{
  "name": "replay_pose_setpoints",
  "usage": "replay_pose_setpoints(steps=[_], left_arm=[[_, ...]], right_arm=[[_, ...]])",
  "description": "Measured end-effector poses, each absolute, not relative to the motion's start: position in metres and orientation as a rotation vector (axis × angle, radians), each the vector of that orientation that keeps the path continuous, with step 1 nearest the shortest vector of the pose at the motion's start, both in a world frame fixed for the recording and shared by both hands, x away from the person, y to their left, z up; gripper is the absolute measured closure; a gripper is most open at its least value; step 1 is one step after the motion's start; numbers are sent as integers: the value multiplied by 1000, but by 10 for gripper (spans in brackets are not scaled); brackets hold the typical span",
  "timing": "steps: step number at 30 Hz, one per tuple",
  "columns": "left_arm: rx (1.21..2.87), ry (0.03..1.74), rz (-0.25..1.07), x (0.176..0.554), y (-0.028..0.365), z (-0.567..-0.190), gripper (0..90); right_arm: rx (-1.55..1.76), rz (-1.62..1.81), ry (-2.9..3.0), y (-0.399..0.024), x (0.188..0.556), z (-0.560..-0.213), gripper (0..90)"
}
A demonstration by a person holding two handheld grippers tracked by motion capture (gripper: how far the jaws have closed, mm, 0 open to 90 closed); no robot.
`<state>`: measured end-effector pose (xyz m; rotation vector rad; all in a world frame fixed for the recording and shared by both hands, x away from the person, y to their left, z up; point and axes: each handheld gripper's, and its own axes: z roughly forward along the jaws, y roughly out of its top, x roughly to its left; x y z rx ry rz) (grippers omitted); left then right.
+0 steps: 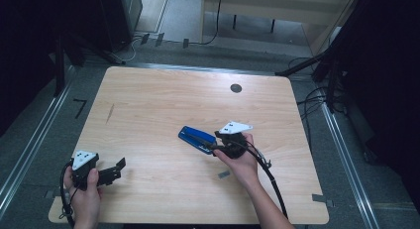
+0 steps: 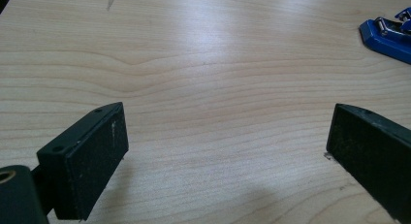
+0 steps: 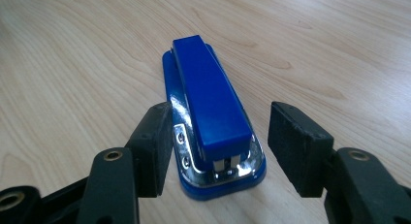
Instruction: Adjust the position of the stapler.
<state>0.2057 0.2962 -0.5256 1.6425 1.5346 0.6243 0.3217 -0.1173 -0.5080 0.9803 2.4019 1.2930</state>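
Observation:
A blue stapler [image 1: 196, 139] lies flat on the wooden table [image 1: 163, 90], right of centre. My right gripper [image 1: 214, 145] reaches it from the right, held in a hand. In the right gripper view its jaws stand open on either side of the stapler's [image 3: 211, 112] hinged rear end; the left pad [image 3: 157, 146] is close against the base and the right pad [image 3: 295, 146] stands off with a gap. My left gripper [image 1: 118, 170] rests near the table's front left corner, held in the other hand. Its jaws are wide open over bare wood [image 2: 228, 136]. The stapler [image 2: 387, 37] shows far off.
A round cable hole [image 1: 236, 88] sits near the table's far edge. A small grey tape piece [image 1: 224, 174] lies by the right wrist. A dark scratch [image 1: 110, 113] marks the left side. Metal rails and cables run along the floor around the table.

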Motion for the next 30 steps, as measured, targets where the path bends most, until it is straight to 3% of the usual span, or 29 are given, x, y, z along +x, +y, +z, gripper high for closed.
replay_pose_setpoints(steps=[12, 15, 26, 29, 30], left_arm=[[1640, 1537, 619, 206, 296, -526, 56], [1642, 1533, 617, 206, 296, -526, 56], [1650, 1521, 617, 206, 296, -526, 64], [1642, 1523, 641, 205, 295, -525, 150], [1644, 1515, 639, 205, 295, -525, 142]], right_arm=[[966, 1259, 2462, -98, 340, -521, 522], [924, 1226, 2471, -89, 341, -526, 601], [839, 1227, 2530, -86, 339, -526, 668], [807, 1210, 2541, -86, 337, -525, 670], [802, 1217, 2550, -87, 336, -525, 670]])
